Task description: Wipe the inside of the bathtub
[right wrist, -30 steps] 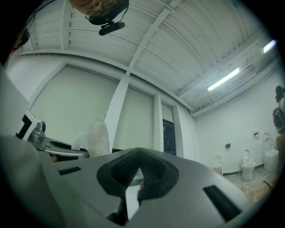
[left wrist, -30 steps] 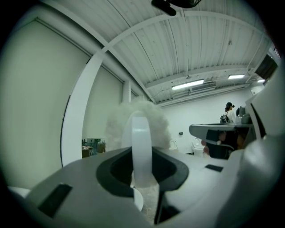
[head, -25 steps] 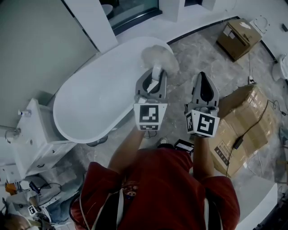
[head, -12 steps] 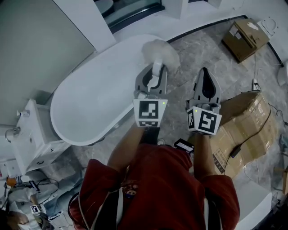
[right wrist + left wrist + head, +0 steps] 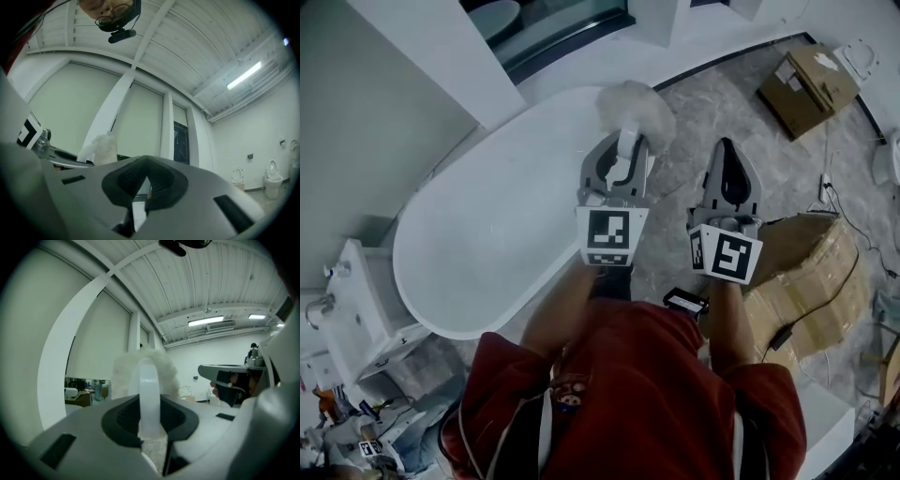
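Observation:
The white oval bathtub (image 5: pixel 487 234) lies at the left of the head view, its far end under my left gripper. My left gripper (image 5: pixel 619 155) is shut on the white handle (image 5: pixel 149 399) of a fluffy white duster (image 5: pixel 635 105). The duster's head hangs over the tub's right end rim, and it fills the middle of the left gripper view as the duster head (image 5: pixel 145 363). My right gripper (image 5: pixel 727 159) is held beside it over the marble floor, jaws shut with nothing between them. In the right gripper view the right gripper (image 5: pixel 143 185) points upward, with the duster (image 5: pixel 104 147) at its left.
A large cardboard box (image 5: pixel 802 272) stands right of me and a smaller box (image 5: pixel 811 75) farther back. A white cabinet with a tap (image 5: pixel 347 309) sits at the tub's near left end. A white wall panel (image 5: pixel 422 56) runs behind the tub. A small black device (image 5: pixel 686 302) lies on the floor.
The view has shifted, so the tub now sits lower and further left in the frame. Both grippers keep their pose; the duster stays in the left gripper.

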### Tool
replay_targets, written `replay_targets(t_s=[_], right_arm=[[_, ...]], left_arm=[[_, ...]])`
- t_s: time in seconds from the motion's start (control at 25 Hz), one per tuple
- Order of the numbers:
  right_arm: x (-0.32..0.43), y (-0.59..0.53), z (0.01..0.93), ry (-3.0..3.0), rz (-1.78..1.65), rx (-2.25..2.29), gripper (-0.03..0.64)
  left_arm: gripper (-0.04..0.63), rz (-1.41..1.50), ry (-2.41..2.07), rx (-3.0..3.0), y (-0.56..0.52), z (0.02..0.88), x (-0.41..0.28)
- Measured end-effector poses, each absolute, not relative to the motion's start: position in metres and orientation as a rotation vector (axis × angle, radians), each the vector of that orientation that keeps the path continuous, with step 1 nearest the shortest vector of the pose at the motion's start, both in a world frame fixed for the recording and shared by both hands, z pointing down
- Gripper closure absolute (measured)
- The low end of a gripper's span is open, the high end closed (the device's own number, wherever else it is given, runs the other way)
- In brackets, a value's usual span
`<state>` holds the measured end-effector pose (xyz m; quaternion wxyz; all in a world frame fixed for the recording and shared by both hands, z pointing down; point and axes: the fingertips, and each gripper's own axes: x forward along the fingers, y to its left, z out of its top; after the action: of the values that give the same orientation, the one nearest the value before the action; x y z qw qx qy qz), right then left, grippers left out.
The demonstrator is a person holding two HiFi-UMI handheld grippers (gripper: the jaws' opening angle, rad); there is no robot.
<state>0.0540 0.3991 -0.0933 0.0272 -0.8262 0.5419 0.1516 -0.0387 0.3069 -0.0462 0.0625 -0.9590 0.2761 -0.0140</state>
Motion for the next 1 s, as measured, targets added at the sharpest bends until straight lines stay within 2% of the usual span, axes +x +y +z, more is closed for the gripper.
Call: replay_targets(t_s=[0.56, 1.0], right_arm=[[0.114, 0.254, -0.109, 1.707, 0.493, -2.516, 0.604], [0.144, 0.173, -0.081, 1.817, 0.445, -2.462, 0.604]], left_arm=[[0.503, -0.079, 0.843, -2.928, 0.164, -0.052, 0.023], [0.503, -0.209, 0.963, -2.971, 0.100, 0.003, 0.036]])
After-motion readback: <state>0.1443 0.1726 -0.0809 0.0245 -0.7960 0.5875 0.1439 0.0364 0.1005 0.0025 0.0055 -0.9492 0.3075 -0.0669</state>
